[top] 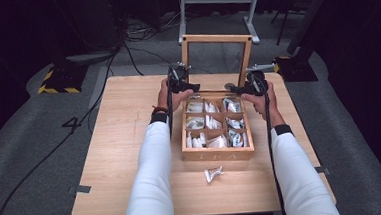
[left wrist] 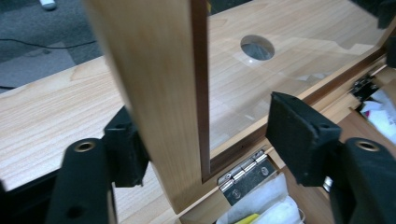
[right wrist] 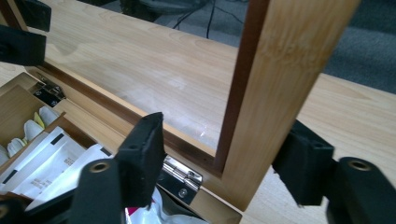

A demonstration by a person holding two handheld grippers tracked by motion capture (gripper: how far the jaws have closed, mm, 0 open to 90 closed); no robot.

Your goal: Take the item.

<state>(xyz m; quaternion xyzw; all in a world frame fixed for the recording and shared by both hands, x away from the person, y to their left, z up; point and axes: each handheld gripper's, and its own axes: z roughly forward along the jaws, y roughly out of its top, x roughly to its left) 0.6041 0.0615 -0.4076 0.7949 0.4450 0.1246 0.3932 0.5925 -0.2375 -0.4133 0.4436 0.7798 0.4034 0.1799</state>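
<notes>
Straddling the side rails of the upright glass lid at the back of the tea box mid-desk, both the left gripper and right gripper have open, not-yet-pinching jaws, so closing them and swinging the lid down likely follows.

Sleeves: white, long, dark cuffs | left wrist: red-and-dark band | left gripper: black jaws, foam-like pads, brass-ringed screw holes | right gripper: same, black trailing cable
</notes>
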